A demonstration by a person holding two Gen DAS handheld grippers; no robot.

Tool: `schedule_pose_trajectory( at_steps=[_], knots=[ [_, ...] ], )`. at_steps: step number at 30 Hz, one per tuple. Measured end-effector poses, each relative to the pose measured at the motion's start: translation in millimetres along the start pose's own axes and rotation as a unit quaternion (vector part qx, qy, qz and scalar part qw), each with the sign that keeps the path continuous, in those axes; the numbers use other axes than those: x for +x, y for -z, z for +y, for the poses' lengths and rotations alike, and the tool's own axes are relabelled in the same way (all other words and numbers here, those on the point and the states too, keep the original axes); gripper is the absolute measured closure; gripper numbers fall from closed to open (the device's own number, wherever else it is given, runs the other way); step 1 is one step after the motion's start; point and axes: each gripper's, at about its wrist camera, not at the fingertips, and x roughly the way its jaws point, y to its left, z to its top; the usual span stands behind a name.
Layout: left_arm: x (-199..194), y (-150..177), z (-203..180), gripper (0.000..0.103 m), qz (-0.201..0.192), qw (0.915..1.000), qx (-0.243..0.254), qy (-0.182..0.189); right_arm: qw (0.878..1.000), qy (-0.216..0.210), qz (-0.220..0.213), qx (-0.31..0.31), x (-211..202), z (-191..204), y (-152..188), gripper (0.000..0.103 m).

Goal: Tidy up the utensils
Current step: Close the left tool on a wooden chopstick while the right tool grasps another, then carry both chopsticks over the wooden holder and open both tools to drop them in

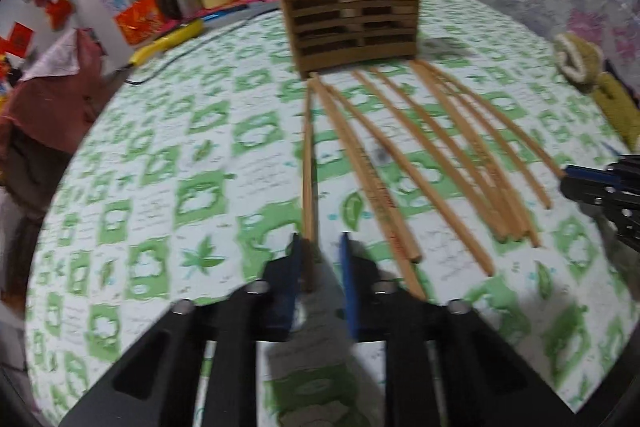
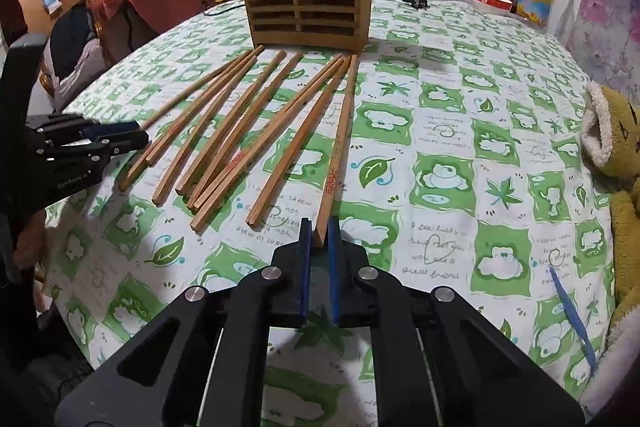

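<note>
— How many chopsticks point(image 2: 256, 131) on the counter point(image 2: 460, 147)?
— Nine I can tell apart. The middle ones lie bunched, so a tenth may be hiding there.
— Holders?
— One wooden holder point(image 2: 306, 3) at the far side, its slots in two columns.
— Tools?
— Two: the left tool point(image 1: 320, 247) and the right tool point(image 2: 318, 231).
— Anything else?
— One plush toy point(image 2: 616, 147) at the right edge, and one blue strip point(image 2: 572, 315) near it.

Both claws are matte black linkages with round silver screw heads at the joints and blue pads lining the fingers. The left claw point(image 1: 320, 247) looks blurred; the right claw point(image 2: 319, 233) shows thin pale rods. The left claw's side bears small grey lettering.
</note>
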Motion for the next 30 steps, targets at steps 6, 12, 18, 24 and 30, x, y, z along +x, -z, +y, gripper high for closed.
schedule_pose_trajectory(
  at_steps=[6,12,18,24,30],
  knots=[
    [-16,2,-1,0.096,-0.016,0.9998,-0.011,0.001,0.999,0.016,-0.050,0.010,-30,-8,-5,0.095],
    [-65,-25,11,0.097,-0.077,0.9962,-0.040,-0.001,0.992,0.025,-0.124,0.011,-75,-10,-30,0.095],
    [-98,-78,14,0.098,-0.123,0.9912,-0.048,-0.007,0.983,0.019,-0.180,0.022,-101,-14,-72,0.097],
    [-108,-114,9,0.098,-0.141,0.9889,-0.047,-0.002,0.986,0.005,-0.166,-0.006,-100,-7,-102,0.088],
    [-102,-110,6,0.098,-0.145,0.9887,-0.039,-0.004,0.996,0.028,-0.076,-0.026,-54,-5,-44,0.059]
  ],
)
